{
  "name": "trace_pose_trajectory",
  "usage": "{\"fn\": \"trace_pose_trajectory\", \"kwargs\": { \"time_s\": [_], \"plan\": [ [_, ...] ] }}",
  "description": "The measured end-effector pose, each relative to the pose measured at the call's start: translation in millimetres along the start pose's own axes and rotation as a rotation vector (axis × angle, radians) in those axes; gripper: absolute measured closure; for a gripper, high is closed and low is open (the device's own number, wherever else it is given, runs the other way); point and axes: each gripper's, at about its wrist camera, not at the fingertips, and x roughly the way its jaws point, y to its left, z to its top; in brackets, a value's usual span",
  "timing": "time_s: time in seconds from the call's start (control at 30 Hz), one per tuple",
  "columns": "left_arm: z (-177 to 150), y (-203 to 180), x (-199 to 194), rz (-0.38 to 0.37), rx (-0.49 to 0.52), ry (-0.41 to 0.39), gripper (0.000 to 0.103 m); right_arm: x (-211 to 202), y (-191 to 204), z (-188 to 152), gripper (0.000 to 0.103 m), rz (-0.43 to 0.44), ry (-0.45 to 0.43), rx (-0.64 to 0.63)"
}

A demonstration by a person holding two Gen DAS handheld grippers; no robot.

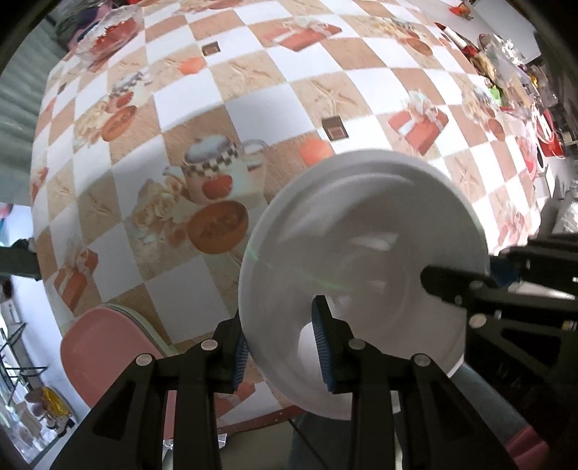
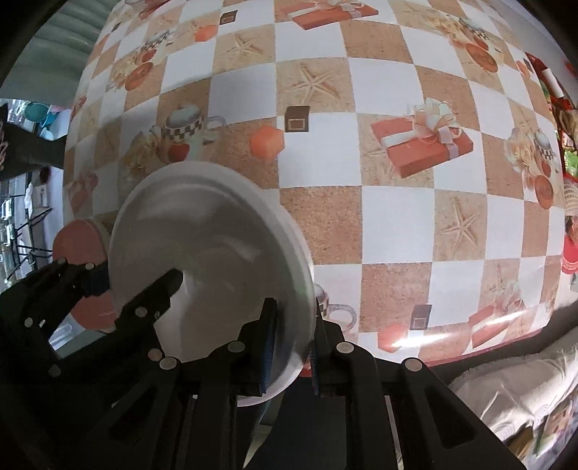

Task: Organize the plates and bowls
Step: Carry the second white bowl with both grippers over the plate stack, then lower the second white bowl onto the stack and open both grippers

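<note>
Round glossy white plate (image 1: 361,253): left tool (image 1: 281,347), right tool (image 2: 292,347) clamping opposite rims.

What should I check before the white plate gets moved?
1. Left gripper closed on white plate rim: ok.
2. Right gripper closed on the opposite rim: ok.
3. Plate lifted off the tablecloth: cannot tell, it is tilted and blurred.
4. Pink plate location known, at the table's near left edge: ok.
5. Glass bowl out of the way, far corner: ok.
</note>
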Motion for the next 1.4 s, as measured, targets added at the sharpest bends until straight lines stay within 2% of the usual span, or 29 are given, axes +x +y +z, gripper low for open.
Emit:
{"fn": "trace_pose_trajectory", "kwargs": {
  "time_s": [0.07,0.17,0.2,0.23,0.3,0.4,0.73,1.03,1.4],
  "plan": [
    [-3.3,-2.6,2.3,-0.003,0.011,0.002,0.061,1.3,-2.3,-2.6,0.085,0.013,0.001,0.012],
    [-8.7,-3.6,2.3,0.000,0.017,0.005,0.040,2.3,-6.9,-12.2,0.085,0.026,0.023,0.025],
    [-10.3,-2.8,0.6,0.006,0.016,0.001,0.035,3.2,-7.9,-13.7,0.074,0.023,0.027,0.032],
    [-11.6,-1.6,-1.2,0.016,0.016,-0.003,0.034,2.3,-10.6,-14.6,0.048,0.022,0.021,0.048],
    [-14.7,1.3,-4.4,0.036,0.016,-0.010,0.027,-2.7,-16.9,-15.9,0.012,0.019,-0.004,0.075],
    [-19.7,11.8,-10.7,0.016,-0.020,-0.021,0.025,-8.1,-23.1,-16.9,0.011,0.014,-0.022,0.106],
    [-35.4,45.4,-6.7,-0.031,-0.130,0.019,0.025,3.8,-33.6,-22.8,0.011,0.004,0.052,0.172],
    [-35.5,39.6,7.8,-0.042,-0.154,0.045,0.025,16.0,-24.3,-36.1,0.011,0.010,0.090,0.194],
    [-28.6,33.7,11.2,-0.031,-0.138,0.038,0.025,11.1,-38.5,-29.1,0.011,-0.009,0.080,0.198]
  ]
}}
